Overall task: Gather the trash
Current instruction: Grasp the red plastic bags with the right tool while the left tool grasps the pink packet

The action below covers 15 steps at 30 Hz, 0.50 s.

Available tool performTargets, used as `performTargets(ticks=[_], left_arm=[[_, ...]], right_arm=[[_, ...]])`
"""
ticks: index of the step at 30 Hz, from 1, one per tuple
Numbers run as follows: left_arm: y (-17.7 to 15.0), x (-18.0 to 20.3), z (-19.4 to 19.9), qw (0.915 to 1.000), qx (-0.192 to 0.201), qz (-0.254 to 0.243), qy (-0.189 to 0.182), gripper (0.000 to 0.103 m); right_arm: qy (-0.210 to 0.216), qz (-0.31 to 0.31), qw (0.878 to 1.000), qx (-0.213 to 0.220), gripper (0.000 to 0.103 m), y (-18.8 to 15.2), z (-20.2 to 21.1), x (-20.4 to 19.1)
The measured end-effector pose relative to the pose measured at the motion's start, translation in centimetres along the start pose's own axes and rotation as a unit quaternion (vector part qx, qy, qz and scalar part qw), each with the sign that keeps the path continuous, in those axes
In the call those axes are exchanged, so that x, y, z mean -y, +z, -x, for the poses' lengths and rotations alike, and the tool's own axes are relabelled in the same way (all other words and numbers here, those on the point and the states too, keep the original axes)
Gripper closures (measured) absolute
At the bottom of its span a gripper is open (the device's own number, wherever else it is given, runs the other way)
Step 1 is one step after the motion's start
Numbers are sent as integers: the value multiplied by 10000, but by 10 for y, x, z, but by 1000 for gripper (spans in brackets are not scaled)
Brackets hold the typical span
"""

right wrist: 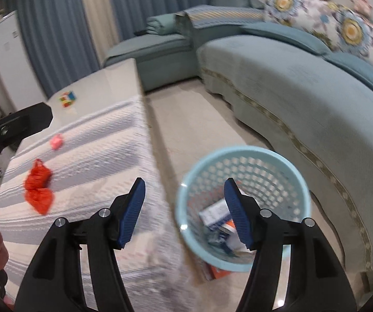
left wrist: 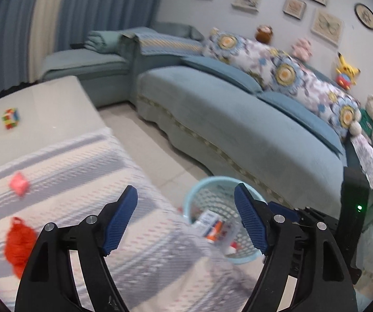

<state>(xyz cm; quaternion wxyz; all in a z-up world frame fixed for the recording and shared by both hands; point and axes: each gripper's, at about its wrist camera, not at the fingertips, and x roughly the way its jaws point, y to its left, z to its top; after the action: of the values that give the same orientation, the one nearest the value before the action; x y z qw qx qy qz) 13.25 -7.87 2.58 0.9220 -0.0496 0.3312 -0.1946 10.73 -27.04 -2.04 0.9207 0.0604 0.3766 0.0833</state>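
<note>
Left claw [left wrist: 186,221] spread wide, nothing between its pads. Right claw [right wrist: 183,213] likewise parted and empty. Pale blue mesh wastebasket [right wrist: 241,156] on the floor between the tabletop [left wrist: 43,96] and a blue sofa [left wrist: 238,130]; cartons and wrappers inside. Crumpled red bag [right wrist: 39,187] and pink scrap [right wrist: 56,141] lie on the striped cloth [left wrist: 82,169]. Puzzle cube [left wrist: 11,118] farther back.

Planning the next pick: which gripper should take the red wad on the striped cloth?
Left, probably. The red wad lies just beside the open, empty left gripper; the right gripper, also open, sits over the blue basket, farther from it.
</note>
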Motion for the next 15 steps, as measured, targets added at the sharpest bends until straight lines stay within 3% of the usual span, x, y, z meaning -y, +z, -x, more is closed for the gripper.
performTargets(ticks=[7,15], left_arm=[[-5,-79,42,9959,313,572,627,27],[-34,-169,94,9807,489,1244,1425,27]], right_arm=[[582,365,9975,134,44,10,-10,-78],[998,1013,9898,125,44,4,-30,-165]])
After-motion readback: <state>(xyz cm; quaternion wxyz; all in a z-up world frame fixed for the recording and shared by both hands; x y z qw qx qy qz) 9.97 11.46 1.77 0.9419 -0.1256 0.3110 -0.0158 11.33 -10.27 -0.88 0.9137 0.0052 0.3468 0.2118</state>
